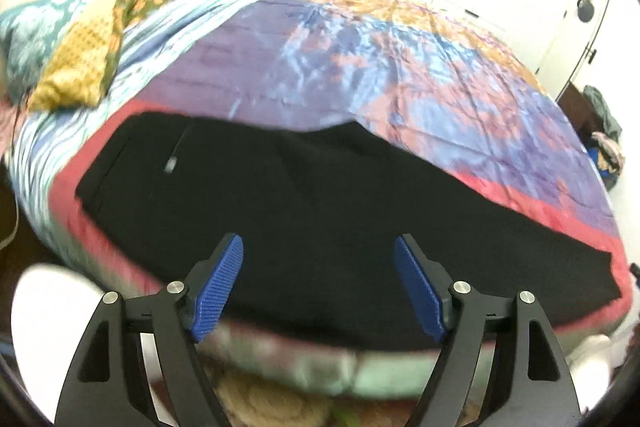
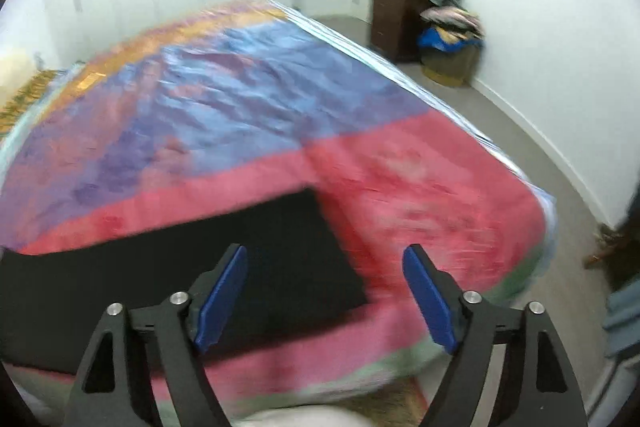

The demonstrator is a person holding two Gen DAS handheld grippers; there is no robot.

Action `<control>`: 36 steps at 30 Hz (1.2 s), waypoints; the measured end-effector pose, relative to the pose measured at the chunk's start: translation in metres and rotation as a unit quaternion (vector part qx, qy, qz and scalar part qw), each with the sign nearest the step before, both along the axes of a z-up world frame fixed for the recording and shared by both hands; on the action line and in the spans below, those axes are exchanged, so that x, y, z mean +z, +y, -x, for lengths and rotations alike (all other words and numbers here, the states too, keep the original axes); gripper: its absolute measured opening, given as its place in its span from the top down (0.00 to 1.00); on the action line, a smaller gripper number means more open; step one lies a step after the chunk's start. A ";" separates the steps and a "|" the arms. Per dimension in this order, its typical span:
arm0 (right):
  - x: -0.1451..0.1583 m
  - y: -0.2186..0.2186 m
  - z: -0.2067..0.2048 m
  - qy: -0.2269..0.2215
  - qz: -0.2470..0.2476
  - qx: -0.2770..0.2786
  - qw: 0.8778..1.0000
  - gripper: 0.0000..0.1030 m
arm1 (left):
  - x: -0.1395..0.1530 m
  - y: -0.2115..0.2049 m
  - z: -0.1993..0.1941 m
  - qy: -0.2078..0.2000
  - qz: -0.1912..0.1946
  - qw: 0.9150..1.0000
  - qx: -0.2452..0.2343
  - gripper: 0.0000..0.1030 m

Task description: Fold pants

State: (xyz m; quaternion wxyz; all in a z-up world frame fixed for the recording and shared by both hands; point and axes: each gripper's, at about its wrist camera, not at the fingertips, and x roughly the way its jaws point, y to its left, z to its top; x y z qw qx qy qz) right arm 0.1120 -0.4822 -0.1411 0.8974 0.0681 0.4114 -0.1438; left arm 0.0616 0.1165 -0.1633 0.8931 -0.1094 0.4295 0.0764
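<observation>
Both grippers hang over the near edge of the bed, tilted steeply down and fwd, w/ blur in both views. Left gripper: jaws wide, blue pads splayed apart, nothing between them and nothing pinched. The pants lie flat on the bed under and beyond the jaws, a long black strip running from far left of the jaws to far right, along the red border of the bedspread. A small pale mark, maybe a button, shows on the pants up-left of the left pad. The near edge of the pants runs just behind the pad tips, at the bed's edge. Right gripper: jaws also wide and empty, pads well apart. Here the pants fill the area left of and beneath the left pad; their squared end stops between the jaws, nearer the left pad, so the right pad hangs over bare red bedspread. Whether the pads touch the fabric I can't tell; they look clear of it. Beyond the right jaws, far side of the room: a dark cabinet and a heaped laundry basket by the wall. A yellow patterned cloth lies bunched at the bed's far left, well away from the left jaws.
</observation>
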 end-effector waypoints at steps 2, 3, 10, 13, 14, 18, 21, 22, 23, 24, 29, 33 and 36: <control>-0.004 0.033 -0.007 -0.007 -0.019 0.036 0.999 0.19 | -0.017 0.003 -0.022 0.017 -0.018 1.000 0.002 0.26; -0.009 0.052 -0.012 -0.007 -0.033 0.060 0.998 0.18 | -0.028 0.006 -0.028 0.033 -0.029 0.999 0.002 0.28; -0.085 0.118 -0.036 0.092 -0.063 0.127 0.986 0.18 | -0.076 0.016 0.005 0.097 -0.067 0.993 -0.020 0.29; -0.093 0.113 -0.042 0.101 -0.076 0.118 0.985 0.12 | -0.073 0.013 0.004 0.097 -0.067 0.993 -0.028 0.21; -0.092 0.111 -0.043 0.099 -0.084 0.118 0.985 0.11 | -0.075 0.011 0.005 0.097 -0.067 0.993 -0.026 0.21; -0.095 0.108 -0.042 0.097 -0.088 0.121 0.984 0.09 | -0.078 0.011 0.001 0.100 -0.063 0.993 -0.022 0.18; -0.094 0.107 -0.043 0.094 -0.095 0.120 0.984 0.09 | -0.079 0.010 0.000 0.100 -0.064 0.993 -0.022 0.17; -0.093 0.107 -0.042 0.094 -0.100 0.118 0.983 0.09 | -0.080 0.010 0.001 0.100 -0.065 0.993 -0.024 0.17; -0.092 0.106 -0.040 0.091 -0.109 0.118 0.983 0.09 | -0.080 0.010 0.001 0.099 -0.066 0.993 -0.025 0.17; -0.090 0.103 -0.041 0.091 -0.118 0.122 0.981 0.09 | -0.080 0.010 0.001 0.098 -0.066 0.993 -0.026 0.17; -0.076 0.046 -0.057 0.108 -0.107 0.084 0.985 0.10 | -0.079 0.010 0.002 0.096 -0.066 0.993 -0.028 0.17; -0.034 -0.065 -0.032 0.037 -0.165 -0.056 0.984 0.10 | -0.079 0.009 0.002 0.096 -0.066 0.993 -0.027 0.17; -0.015 -0.128 0.008 -0.031 -0.237 -0.130 0.962 0.10 | -0.079 0.009 0.001 0.097 -0.067 0.993 -0.023 0.16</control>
